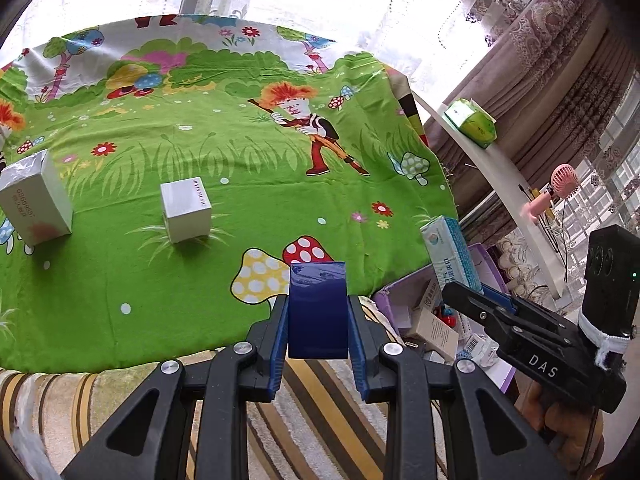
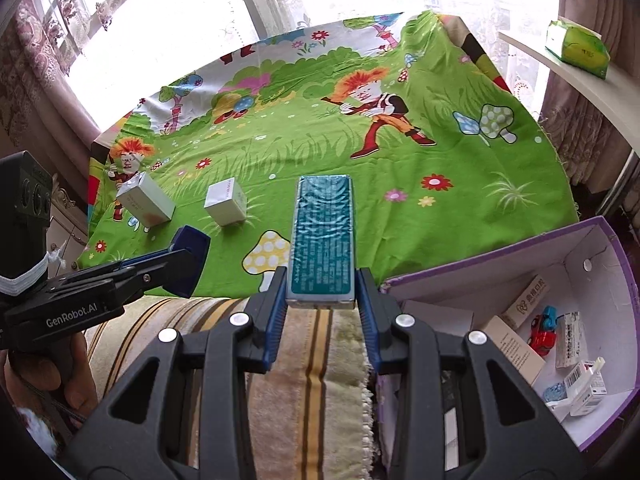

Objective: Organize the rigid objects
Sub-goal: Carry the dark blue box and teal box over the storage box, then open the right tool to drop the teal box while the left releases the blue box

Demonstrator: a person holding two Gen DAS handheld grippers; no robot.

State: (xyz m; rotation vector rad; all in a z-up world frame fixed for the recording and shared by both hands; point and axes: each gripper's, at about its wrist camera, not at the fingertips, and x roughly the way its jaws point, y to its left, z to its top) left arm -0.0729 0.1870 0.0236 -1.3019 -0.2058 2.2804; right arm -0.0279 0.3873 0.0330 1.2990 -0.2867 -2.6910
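Note:
My left gripper (image 1: 318, 320) is shut on a dark blue box (image 1: 318, 308), held over the near edge of the green cartoon cloth (image 1: 200, 272). My right gripper (image 2: 322, 292) is shut on a long teal box (image 2: 324, 236) that sticks forward over the same edge. In the left wrist view that teal box (image 1: 450, 250) stands up from the right gripper (image 1: 472, 292) above the purple box. On the cloth rest a small white cube box (image 1: 186, 210) (image 2: 226, 202) and a taller white box (image 1: 36, 200) (image 2: 146, 200), both at the left.
An open purple box (image 2: 600, 240) (image 1: 484, 252) at the right holds several small cartons and a red toy car (image 2: 542, 336). A striped fuzzy cover (image 2: 312, 360) lies below the cloth. A white ledge (image 1: 500, 184) carries a green tissue pack (image 1: 472, 122) and a pink fan (image 1: 564, 182).

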